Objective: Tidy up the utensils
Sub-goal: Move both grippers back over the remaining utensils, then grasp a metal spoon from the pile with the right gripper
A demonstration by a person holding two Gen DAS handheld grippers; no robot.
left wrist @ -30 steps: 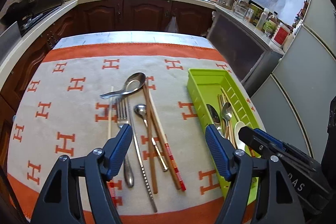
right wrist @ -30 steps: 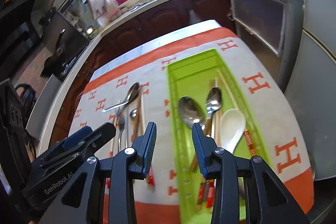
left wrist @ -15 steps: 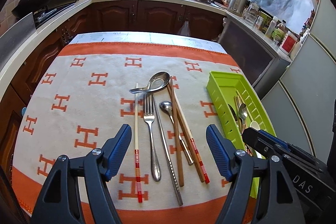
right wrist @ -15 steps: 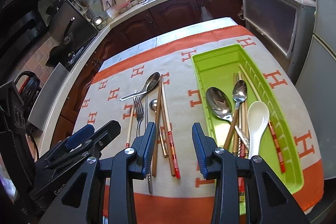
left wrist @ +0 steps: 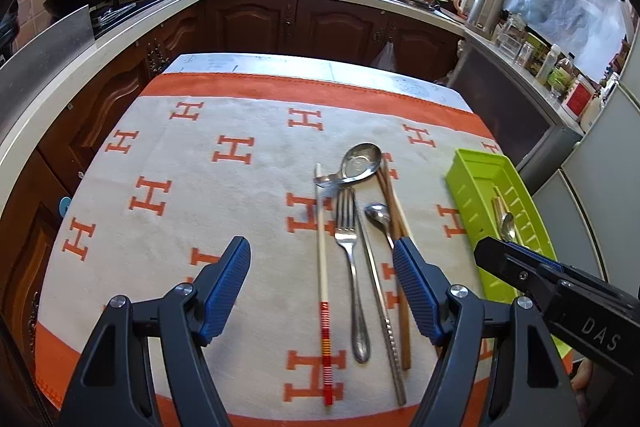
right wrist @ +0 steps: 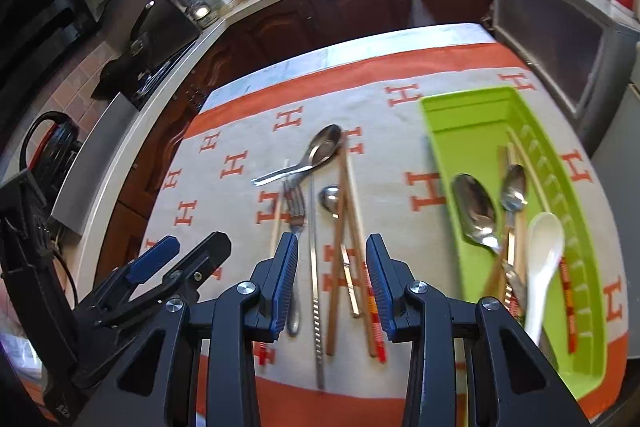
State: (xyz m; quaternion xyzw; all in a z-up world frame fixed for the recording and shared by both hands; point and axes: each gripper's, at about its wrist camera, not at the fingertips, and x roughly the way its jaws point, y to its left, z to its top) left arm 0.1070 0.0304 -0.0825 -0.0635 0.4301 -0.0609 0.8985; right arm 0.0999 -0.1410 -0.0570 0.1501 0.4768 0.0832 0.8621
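My right tongs [right wrist: 332,281] gape empty over loose utensils [right wrist: 320,227] at lower centre – handles toward me; left tongs [left wrist: 322,287] wide, empty; green tray [right wrist: 460,107] right.

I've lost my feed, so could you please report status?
Left gripper and right gripper open, empty. Steel fork and chopsticks loose on cloth; green plastic tray part-filled. Nothing obstructing.

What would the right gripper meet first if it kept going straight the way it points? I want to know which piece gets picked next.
Probably the metal chopstick and wooden chopsticks lying between the open right gripper's fingers; depth is unclear.
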